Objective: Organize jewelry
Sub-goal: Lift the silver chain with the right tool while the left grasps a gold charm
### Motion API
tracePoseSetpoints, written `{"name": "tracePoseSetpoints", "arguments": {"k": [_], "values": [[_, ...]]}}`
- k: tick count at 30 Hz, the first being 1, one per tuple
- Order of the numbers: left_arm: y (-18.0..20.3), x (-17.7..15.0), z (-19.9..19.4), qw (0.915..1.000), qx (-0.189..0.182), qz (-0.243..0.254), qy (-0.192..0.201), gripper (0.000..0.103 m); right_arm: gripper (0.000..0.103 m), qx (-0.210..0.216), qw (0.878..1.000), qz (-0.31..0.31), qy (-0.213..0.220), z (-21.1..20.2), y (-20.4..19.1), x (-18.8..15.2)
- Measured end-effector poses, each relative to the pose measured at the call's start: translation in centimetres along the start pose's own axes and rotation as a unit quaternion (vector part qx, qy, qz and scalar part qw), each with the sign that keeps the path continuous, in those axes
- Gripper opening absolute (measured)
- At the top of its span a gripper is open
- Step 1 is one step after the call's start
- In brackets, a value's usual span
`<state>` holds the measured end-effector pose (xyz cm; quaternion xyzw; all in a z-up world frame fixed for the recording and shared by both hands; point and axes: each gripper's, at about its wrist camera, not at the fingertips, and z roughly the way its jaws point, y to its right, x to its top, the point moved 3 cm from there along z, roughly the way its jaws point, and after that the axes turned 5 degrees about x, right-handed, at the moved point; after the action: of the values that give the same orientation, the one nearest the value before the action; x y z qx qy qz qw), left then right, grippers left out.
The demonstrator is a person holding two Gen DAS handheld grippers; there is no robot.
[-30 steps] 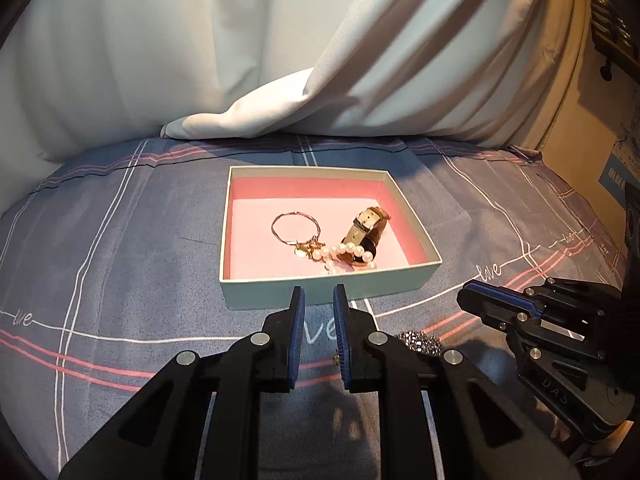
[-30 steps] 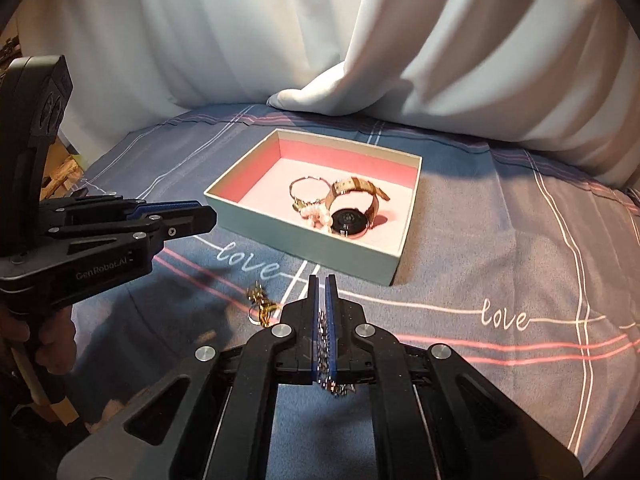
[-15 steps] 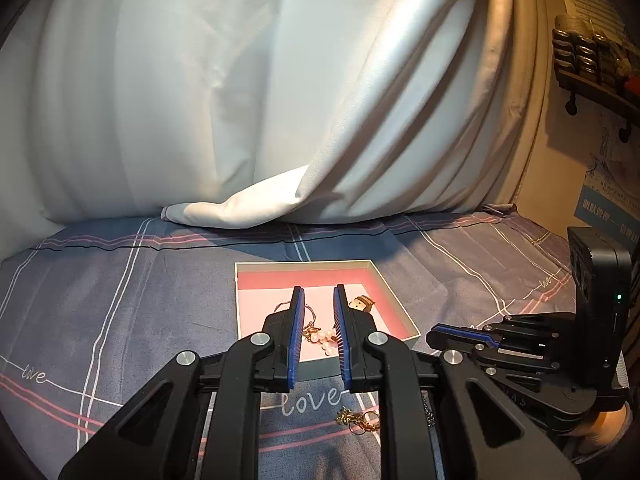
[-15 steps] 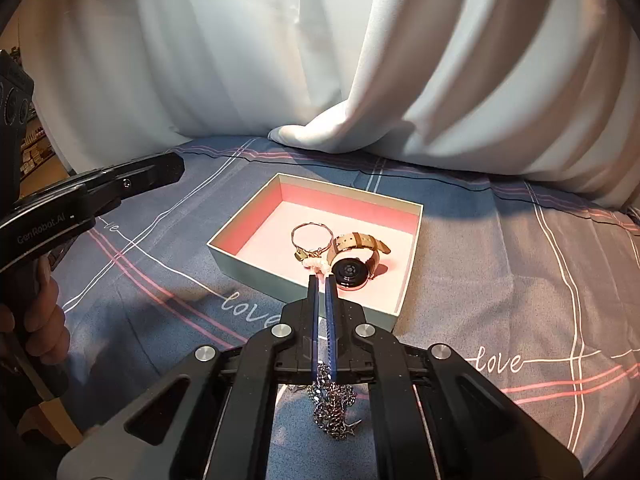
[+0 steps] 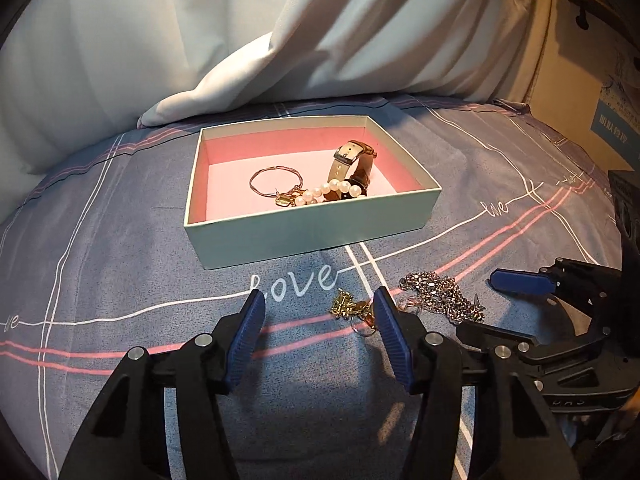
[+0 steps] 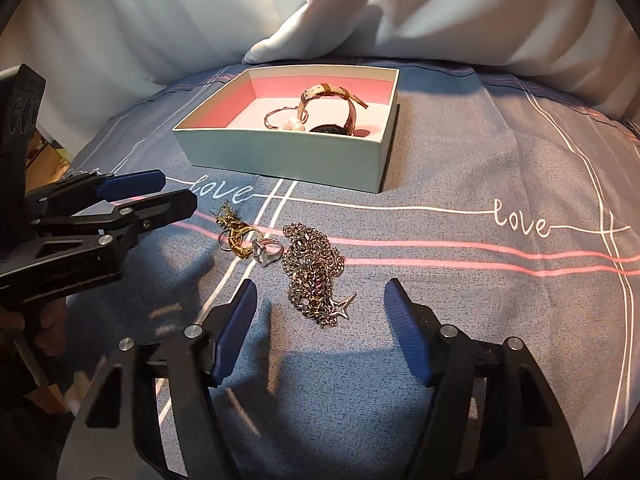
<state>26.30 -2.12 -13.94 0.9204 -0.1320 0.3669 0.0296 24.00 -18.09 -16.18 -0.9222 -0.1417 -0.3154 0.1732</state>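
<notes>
Both tongs gape wide and empty over the bed [image 6: 460, 152]: the right tongs [image 6: 320, 304] hover just short of the silver chain necklace [image 6: 312, 276] heaped on the sheet, while the left tongs [image 5: 318, 300] sit near the gold chain [image 5: 350, 307] and the ring [image 6: 266, 254] beside it. The box [image 5: 312, 232] beyond already holds a watch [image 5: 354, 168], a bangle [image 5: 276, 180] and pearls [image 5: 332, 191]. Looks like the pick-up step for the loose pieces; next, the right tongs must drop, straddle the chain's heap and pinch enough links to lift it whole.
</notes>
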Motion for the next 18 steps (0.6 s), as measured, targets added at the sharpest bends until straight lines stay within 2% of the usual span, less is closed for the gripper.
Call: {"name": "tracePoseSetpoints", "arguments": {"k": [3,5,7,8,9,10,12,15,18], "values": [[0.7,0.3,1.4,0.9998,0.004,0.015,-0.011,0.043,0.062,0.002,1.0,-0.009,-0.003,0.5,-0.2,0.2],[0.7,0.2,2.3,0.9995,0.0,0.015,-0.028,0.019,0.062,0.002,1.0,-0.015,-0.008,1.0,-0.3,0.5],[0.3,0.1,2.8,0.9992,-0.011,-0.002,-0.038,0.008,0.062,0.006,1.0,-0.021,-0.009,1.4,-0.6,0.7],[0.0,0.0,2.7,0.9991,-0.016,-0.011,-0.037,0.006,0.061,0.006,1.0,-0.027,-0.011,1.7,-0.8,0.8],[-0.3,0.0,2.6,0.999,-0.021,-0.019,-0.035,0.005,0.05,0.004,0.999,-0.037,-0.017,2.1,-1.1,0.7],[-0.6,0.0,2.4,0.9989,-0.025,-0.027,-0.031,0.004,0.031,-0.005,0.999,-0.046,-0.021,2.3,-1.3,0.6],[-1.2,0.2,1.9,0.9985,-0.026,-0.043,-0.02,0.003,0.015,0.011,0.999,-0.038,-0.027,2.3,-1.4,0.8],[-2.1,0.5,1.0,0.9981,-0.025,-0.056,-0.006,0.003,0.01,0.002,0.999,-0.047,-0.015,1.4,-1.8,1.1],[-2.7,1.2,0.1,0.9976,-0.02,-0.066,0.002,0.003,0.01,-0.001,0.998,-0.06,0.007,-0.1,-2.7,2.0]]}}
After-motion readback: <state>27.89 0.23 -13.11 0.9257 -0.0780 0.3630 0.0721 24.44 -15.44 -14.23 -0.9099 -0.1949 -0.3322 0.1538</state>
